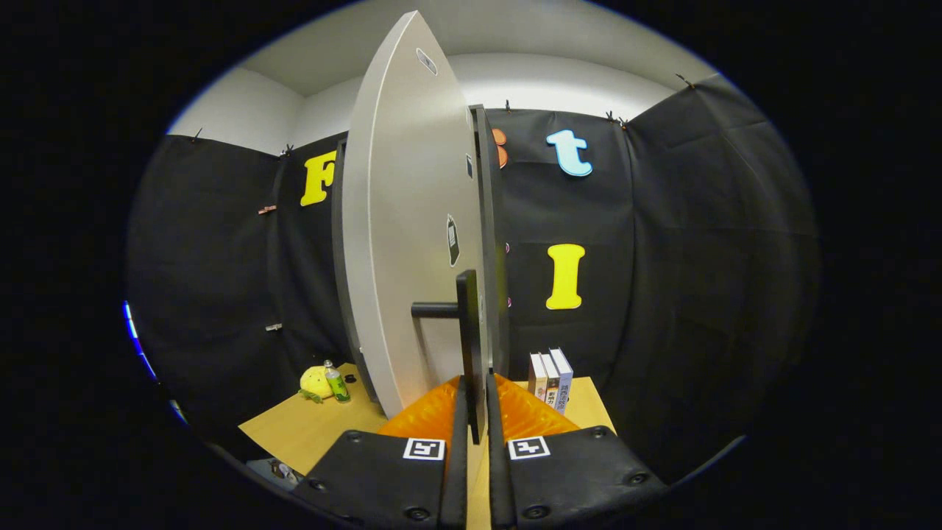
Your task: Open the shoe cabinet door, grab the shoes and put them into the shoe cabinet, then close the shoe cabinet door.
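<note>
Fingers (472, 401) clamp the black bar handle (468, 346) of the stiff, rigid-looking shoe cabinet door (412, 221), its best grip.

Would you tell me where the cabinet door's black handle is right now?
The black handle stands upright between the gripper fingers, which are closed on it, on the grey door.

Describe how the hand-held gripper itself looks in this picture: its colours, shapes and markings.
The gripper has two broad matte black blocks at its base, each fixed with dark round screws. Each block carries a small white square tag with a black pattern near its inner corner. From the blocks rise two orange fingers with a ribbed, glossy surface, tapering forward. No cable is visible.
</note>
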Motion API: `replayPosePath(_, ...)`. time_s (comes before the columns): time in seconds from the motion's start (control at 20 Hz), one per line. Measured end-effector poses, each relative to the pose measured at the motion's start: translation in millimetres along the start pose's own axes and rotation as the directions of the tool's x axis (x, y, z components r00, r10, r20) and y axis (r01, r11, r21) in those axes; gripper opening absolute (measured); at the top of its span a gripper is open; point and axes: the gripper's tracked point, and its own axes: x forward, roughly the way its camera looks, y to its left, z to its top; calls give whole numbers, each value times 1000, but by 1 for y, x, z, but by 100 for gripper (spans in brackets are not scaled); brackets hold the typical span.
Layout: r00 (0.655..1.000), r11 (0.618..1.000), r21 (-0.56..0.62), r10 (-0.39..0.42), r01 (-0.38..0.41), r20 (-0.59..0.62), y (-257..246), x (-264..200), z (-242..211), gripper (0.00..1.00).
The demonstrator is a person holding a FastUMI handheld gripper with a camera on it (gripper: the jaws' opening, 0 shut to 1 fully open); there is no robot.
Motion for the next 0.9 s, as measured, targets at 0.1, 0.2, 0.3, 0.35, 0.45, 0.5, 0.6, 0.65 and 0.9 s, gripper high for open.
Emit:
replayPosePath(0.1,1000,1000,-23,0,0,15,1,-11,2,17)
replayPosePath(0.2,1000,999,-16,29,-29,5,8,-25,-3,17)
replayPosePath(0.3,997,997,37,67,-66,-25,16,-41,-13,30)
replayPosePath(0.35,996,995,59,87,-85,-35,23,-55,-14,36)
replayPosePath(0.45,988,988,87,136,-130,-70,42,-74,-26,45)
replayPosePath(0.5,983,984,91,160,-152,-91,53,-81,-31,45)
replayPosePath(0.6,965,972,112,220,-205,-142,78,-91,-46,45)
replayPosePath(0.65,953,965,115,254,-236,-168,95,-90,-58,51)
replayPosePath(0.9,867,950,153,312,-273,-388,147,-85,-150,76)
